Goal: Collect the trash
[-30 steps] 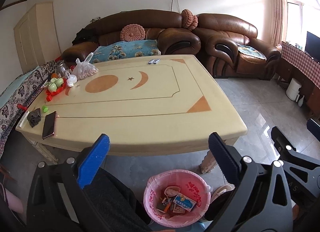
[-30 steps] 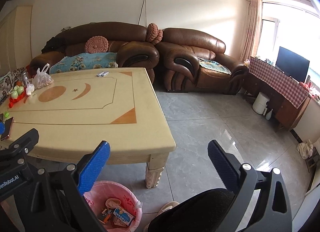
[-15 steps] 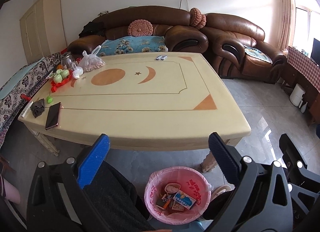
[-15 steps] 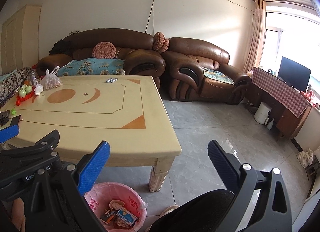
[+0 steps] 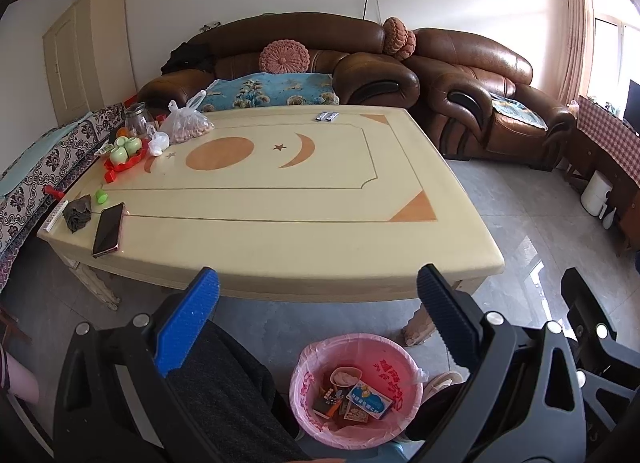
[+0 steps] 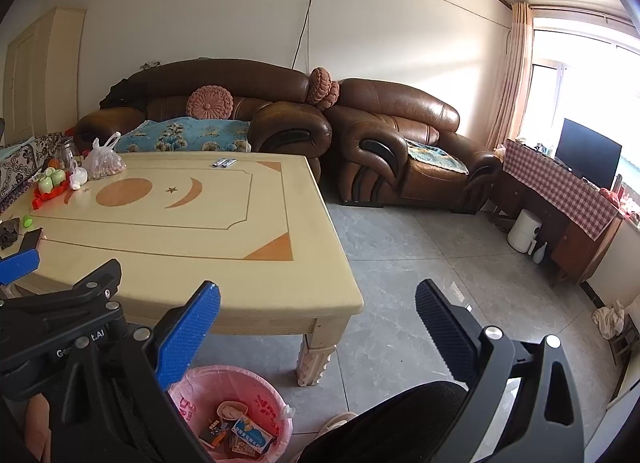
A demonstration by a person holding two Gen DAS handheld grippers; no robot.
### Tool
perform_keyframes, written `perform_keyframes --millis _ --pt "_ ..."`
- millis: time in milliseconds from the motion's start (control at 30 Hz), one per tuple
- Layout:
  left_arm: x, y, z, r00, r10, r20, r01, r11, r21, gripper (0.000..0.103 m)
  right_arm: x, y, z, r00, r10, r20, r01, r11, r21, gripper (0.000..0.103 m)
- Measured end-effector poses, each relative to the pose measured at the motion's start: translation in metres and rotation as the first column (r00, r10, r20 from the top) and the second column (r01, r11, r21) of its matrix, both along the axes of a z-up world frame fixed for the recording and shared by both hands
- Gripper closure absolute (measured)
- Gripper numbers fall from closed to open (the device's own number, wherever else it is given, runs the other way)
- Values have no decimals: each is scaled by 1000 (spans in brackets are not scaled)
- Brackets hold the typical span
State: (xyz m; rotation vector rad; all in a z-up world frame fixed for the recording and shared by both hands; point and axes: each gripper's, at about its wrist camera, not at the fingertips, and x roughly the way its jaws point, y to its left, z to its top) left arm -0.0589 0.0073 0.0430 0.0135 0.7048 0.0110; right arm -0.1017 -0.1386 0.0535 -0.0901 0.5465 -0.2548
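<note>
my left gripper (image 5: 318,303): spread wide, empty, above the worktop's (image 5: 320,247) near edge | my right gripper (image 6: 318,305): spread wide, empty, over the worktop corner and grey floor | pink-lined trash bin (image 5: 356,391): on the floor below the worktop edge, holding wrappers and small boxes | phone (image 5: 109,229): on the worktop's left end

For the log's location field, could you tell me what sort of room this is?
Most likely a home living room: brown leather sofas, a low coffee table and a television by the window.
</note>
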Motion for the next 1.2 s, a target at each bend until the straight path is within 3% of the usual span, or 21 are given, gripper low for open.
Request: perform_keyframes --millis 1200 --pt "-3 -1 3 1000 11 5 -11 1000 2 6 -1 3 0 1000 3 2 -3 1000 -4 7"
